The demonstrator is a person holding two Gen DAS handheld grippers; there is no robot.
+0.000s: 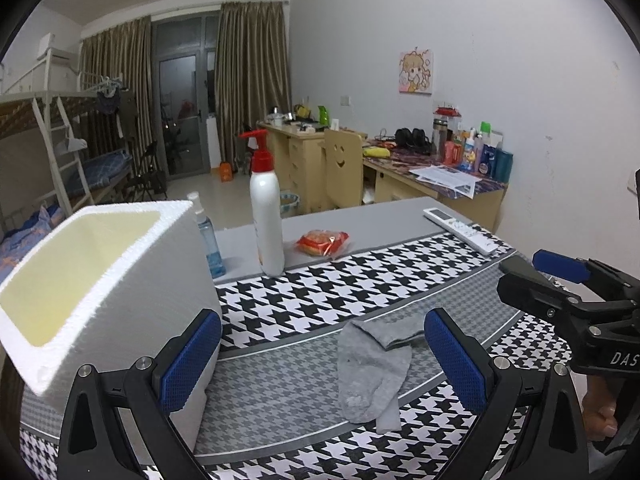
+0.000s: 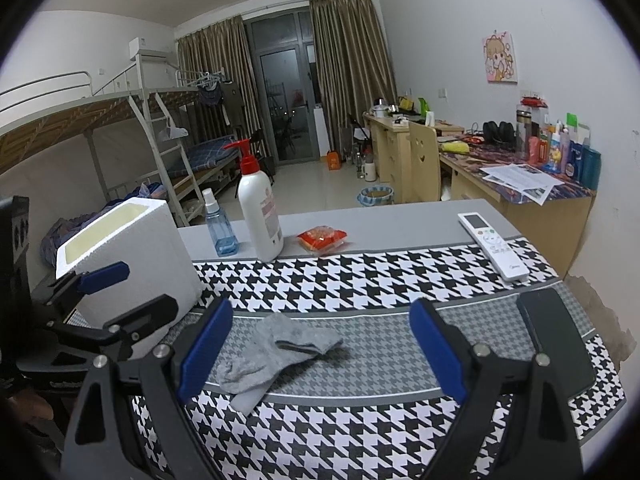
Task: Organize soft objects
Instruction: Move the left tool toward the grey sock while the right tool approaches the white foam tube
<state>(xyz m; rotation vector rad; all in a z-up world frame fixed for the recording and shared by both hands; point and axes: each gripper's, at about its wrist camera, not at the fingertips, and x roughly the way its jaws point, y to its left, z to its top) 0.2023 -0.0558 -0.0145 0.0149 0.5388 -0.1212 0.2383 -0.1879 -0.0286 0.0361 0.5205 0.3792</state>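
Note:
A grey sock point(image 1: 368, 368) lies crumpled and partly folded on the houndstooth tablecloth point(image 1: 304, 300). My left gripper point(image 1: 320, 316) hovers open just above and in front of it, nothing between its blue pads. The right wrist view has the sock point(image 2: 276, 356) low and left, near my right gripper's left finger; that gripper point(image 2: 320, 306) is open and empty too. A white foam box point(image 1: 100, 280), open-topped and tilted in this view, stands left of the sock, close to my left gripper's left finger. The box point(image 2: 132, 248) shows no contents.
Behind the sock stand a white pump bottle point(image 2: 260, 208), a blue spray bottle point(image 2: 218, 224) and a red snack packet point(image 2: 322, 238). A white remote point(image 2: 492, 246) and a black phone point(image 2: 556, 344) lie at the right. The room's floor, desks and bunk bed lie beyond.

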